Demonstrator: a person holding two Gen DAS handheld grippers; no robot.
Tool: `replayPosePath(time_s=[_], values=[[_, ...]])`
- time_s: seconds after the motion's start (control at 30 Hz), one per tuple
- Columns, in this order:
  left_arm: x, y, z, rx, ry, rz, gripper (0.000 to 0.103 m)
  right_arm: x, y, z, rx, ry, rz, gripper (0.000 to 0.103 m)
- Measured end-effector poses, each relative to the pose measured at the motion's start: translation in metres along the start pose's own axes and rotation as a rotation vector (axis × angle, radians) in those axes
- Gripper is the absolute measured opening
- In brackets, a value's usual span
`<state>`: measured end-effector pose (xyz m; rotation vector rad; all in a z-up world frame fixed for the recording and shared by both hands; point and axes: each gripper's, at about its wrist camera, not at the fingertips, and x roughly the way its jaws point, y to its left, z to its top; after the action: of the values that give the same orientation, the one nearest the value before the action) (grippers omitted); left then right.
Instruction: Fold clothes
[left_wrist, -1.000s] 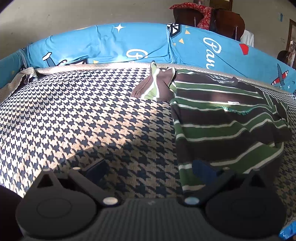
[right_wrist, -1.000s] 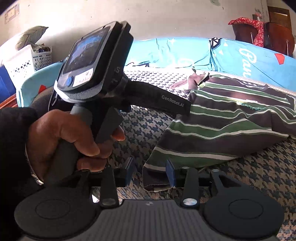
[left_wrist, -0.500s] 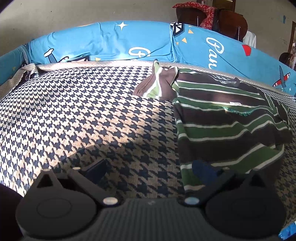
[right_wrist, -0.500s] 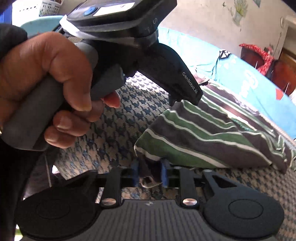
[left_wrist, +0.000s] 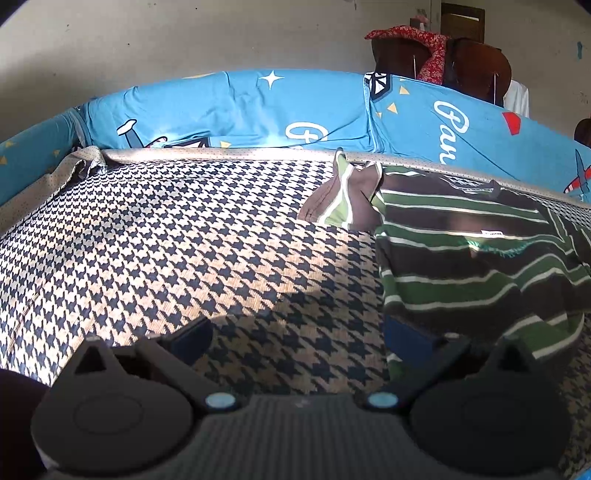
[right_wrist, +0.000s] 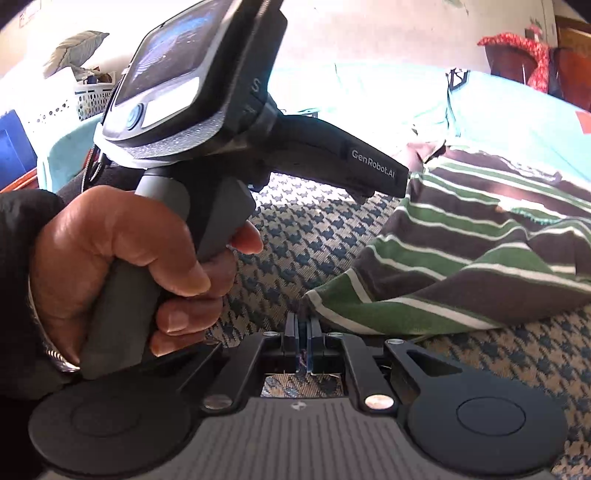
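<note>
Shirt: green, brown and white striped shirt (left_wrist: 476, 266) is lying on the houndstooth mat (left_wrist: 177, 236), on its right side, with 1 sleeve (left_wrist: 341, 199) sticking out to the left near the mat's far edge.
Left gripper (left_wrist: 299, 332): its jaws are standing wide apart, low over the mat; the right fingertip (left_wrist: 406, 338) is sitting over the shirt's near hem, the left one (left_wrist: 192, 334) over bare mat, and nothing is being held.
Right gripper (right_wrist: 303, 332): its jaws are pressing nearly together, pinching the shirt's (right_wrist: 461, 258) near corner just above the mat (right_wrist: 295, 229).
Hand (right_wrist: 122, 266): it is gripping the handle of the left gripper's body (right_wrist: 207, 122), just left of the shirt.
Backdrop: blue printed sheet (left_wrist: 258, 107) is running along the mat's far edge.
</note>
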<state>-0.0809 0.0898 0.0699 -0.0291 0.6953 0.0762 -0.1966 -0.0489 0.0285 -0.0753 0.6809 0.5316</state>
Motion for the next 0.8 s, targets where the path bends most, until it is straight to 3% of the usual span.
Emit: replayPosePath(time_s=[0.07,0.17,0.4,0.57,0.8], values=[[0.000,-0.002,-0.001,0.008,0.000,-0.003,0.103,-0.003,0.000,-0.001,0.003,0.008,0.036,0.007],[0.000,-0.006,-0.002,0.023,0.000,-0.004,0.103,-0.004,0.006,-0.003,-0.032,0.012,0.018,0.010],[-0.006,-0.016,0.000,0.045,0.010,-0.032,0.103,-0.022,-0.008,-0.002,0.039,-0.002,0.040,0.015],[-0.012,-0.031,0.001,0.093,0.024,-0.061,0.103,-0.037,-0.014,-0.006,0.041,-0.009,-0.017,0.028],[-0.014,-0.054,-0.005,0.164,0.068,-0.117,0.103,-0.050,-0.034,-0.007,0.062,-0.008,-0.095,0.030]])
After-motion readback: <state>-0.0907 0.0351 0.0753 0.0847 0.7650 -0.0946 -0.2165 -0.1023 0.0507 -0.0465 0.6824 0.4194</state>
